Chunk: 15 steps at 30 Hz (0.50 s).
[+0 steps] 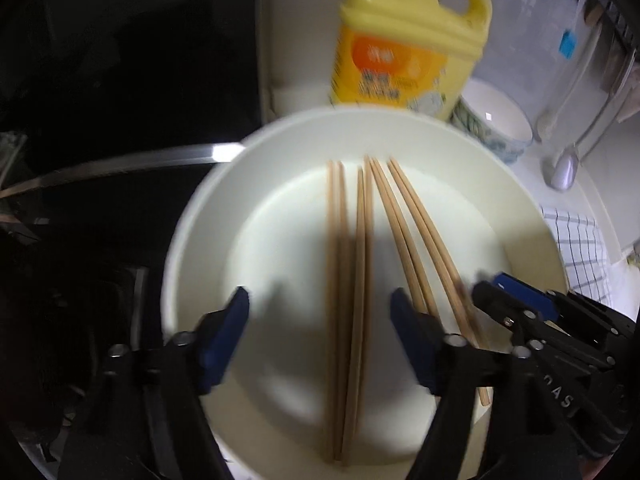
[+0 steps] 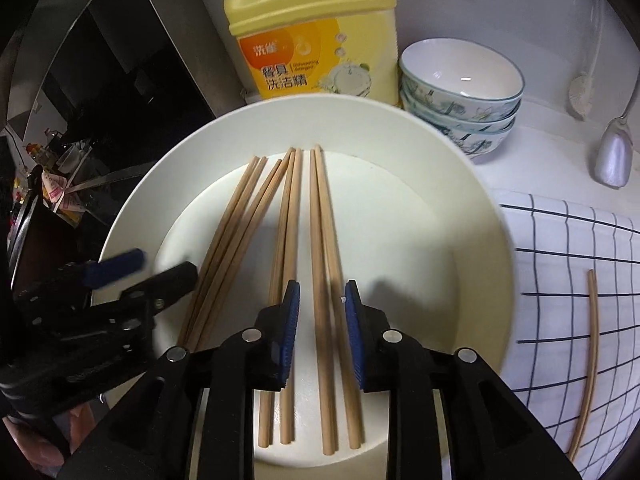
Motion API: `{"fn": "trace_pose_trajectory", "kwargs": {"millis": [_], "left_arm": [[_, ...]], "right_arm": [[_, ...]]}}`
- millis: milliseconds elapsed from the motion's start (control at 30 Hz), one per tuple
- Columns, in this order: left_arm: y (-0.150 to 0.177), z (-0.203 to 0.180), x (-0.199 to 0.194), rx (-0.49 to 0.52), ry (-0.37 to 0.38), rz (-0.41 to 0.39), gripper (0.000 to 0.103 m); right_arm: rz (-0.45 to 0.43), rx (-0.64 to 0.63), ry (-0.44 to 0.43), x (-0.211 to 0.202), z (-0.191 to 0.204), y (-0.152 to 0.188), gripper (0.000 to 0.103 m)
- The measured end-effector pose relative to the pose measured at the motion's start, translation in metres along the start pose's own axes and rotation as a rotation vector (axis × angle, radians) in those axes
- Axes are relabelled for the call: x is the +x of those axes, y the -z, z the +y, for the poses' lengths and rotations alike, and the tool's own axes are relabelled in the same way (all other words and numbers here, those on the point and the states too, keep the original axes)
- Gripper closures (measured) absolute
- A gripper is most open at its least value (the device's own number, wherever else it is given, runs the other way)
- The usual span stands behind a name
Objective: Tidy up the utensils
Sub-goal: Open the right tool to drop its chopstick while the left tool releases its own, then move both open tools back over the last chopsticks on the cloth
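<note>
My left tool (image 1: 320,316) and right tool (image 2: 322,304) are hanging open over the plate (image 2: 460,184) of chopsticks (image 2: 320,240). The plate is sitting on the white table (image 2: 540,152), with a checked cloth (image 2: 568,264) lying right of it.

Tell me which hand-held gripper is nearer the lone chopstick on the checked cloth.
Right. The right hand-held gripper hovers over the plate beside the chopstick; the left hand-held gripper sits across the plate, farther off.

Wooden chopsticks (image 2: 288,232) paired lengthwise, in white plate (image 2: 460,208)

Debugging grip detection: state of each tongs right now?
Left tongs: open wide over the plate, chopsticks between the pads, untouched.
Right tongs: partly open, straddling a chopstick pair, not clamped.
</note>
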<state>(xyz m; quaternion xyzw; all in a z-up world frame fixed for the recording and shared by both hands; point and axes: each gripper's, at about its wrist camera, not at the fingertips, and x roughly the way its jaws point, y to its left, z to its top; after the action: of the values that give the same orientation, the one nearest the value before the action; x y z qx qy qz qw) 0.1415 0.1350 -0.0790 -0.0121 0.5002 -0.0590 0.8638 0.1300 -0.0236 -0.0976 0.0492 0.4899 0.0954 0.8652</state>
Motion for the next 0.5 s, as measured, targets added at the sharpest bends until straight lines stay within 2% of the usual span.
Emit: {"fn": "trace_pose_trajectory", "kwargs": {"millis": [33,167,233,333,500], "left_arm": [[0.001,0.001,-0.005,0.0,-0.006,-0.008,0.028],[0.006,0.006,-0.019,-0.006,-0.036,-0.02,0.022],[0.012,0.011,-0.027,-0.003,-0.051,-0.019,0.02],[0.02,0.013,-0.039,-0.002,-0.044,-0.015,0.014],[0.037,0.011,-0.054,0.027,-0.028,-0.022,0.012]], "right_arm": [[-0.009,0.0,0.001,-0.004,-0.001,0.001,0.07],[-0.028,0.005,0.007,-0.021,-0.003,0.011,0.065],[-0.034,0.012,0.009,-0.029,-0.005,0.015,0.058],[-0.043,0.031,0.005,-0.042,-0.005,0.029,0.05],[-0.049,0.035,0.017,-0.057,0.0,0.054,0.047]]}}
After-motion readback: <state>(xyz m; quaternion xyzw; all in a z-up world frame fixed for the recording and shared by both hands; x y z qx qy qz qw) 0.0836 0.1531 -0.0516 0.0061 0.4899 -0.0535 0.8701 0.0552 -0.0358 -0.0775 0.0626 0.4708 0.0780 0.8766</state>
